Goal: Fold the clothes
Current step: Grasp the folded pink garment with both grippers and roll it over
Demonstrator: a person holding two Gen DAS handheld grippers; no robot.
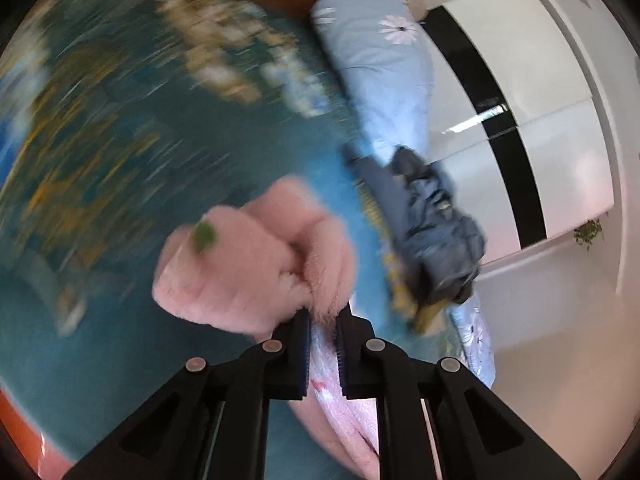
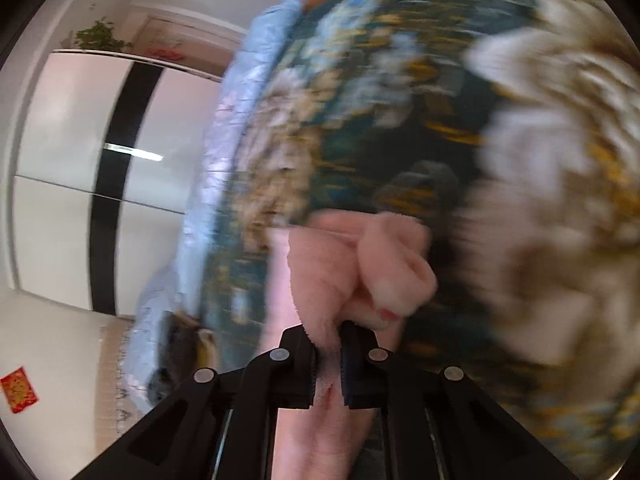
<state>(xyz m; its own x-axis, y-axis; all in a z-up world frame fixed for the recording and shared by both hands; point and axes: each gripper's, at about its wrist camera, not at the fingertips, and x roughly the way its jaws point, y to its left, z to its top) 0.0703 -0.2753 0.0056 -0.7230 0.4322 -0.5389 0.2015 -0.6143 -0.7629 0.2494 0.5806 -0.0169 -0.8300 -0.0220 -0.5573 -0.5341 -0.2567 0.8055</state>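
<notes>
Between both pairs of jaws: one pink fleece garment (image 1: 248,264), bunched, lifted off the teal floral bedspread (image 1: 120,140).

Left gripper (image 1: 323,320) and right gripper (image 2: 328,330) each pinch a fold. I judge it soft, light, limp, thick enough to slip; hold hems, not pile. Crumpled denim garment (image 1: 432,232) at two o'clock, pale blue quilt (image 1: 372,60) at one.

We saw a fluffy pale pink garment (image 1: 256,256) with a small green patch, its lining lighter pink with red marks. The bedspread (image 1: 120,160) was deep teal, patterned in blurred cream, gold and blue flowers. A light blue quilt (image 1: 376,76) carried white daisies. A slate-blue crumpled garment (image 1: 432,224) lay beside it. The wardrobe (image 1: 560,120) was glossy white with a black stripe.
</notes>
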